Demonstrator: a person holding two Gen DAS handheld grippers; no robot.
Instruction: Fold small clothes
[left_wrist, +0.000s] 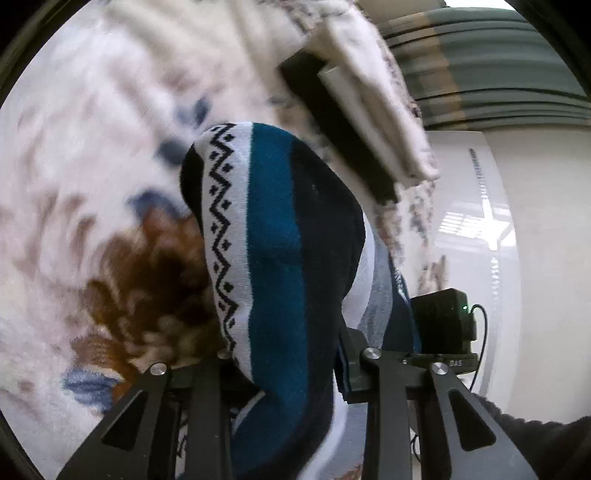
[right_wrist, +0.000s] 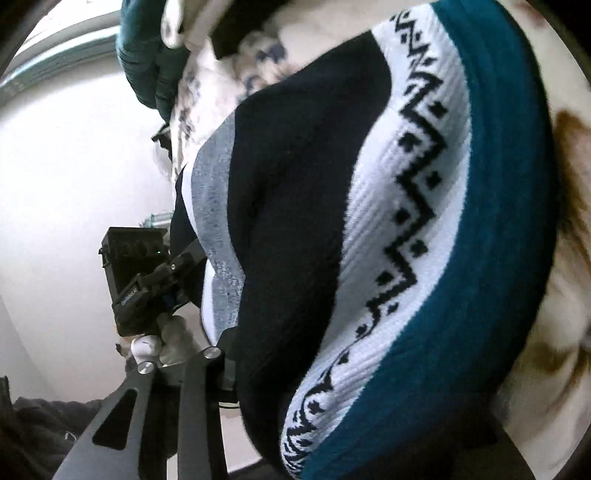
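Observation:
A small knitted garment (left_wrist: 280, 236) with navy, teal and white bands and a black zigzag pattern hangs between both grippers, lifted off the surface. In the left wrist view it drapes over my left gripper (left_wrist: 291, 354), whose jaws are closed on its edge. In the right wrist view the same garment (right_wrist: 369, 221) fills the frame and covers my right gripper (right_wrist: 236, 354), which is shut on it; only the left finger (right_wrist: 199, 387) shows. The other gripper (right_wrist: 144, 280) is visible past the cloth, held by a white-gloved hand (right_wrist: 162, 343).
A white cloth with brown and blue flower print (left_wrist: 92, 221) covers the surface below. A folded pale cloth lies over a dark edge (left_wrist: 369, 110) at the back. A white wall (right_wrist: 74, 166) stands to the side.

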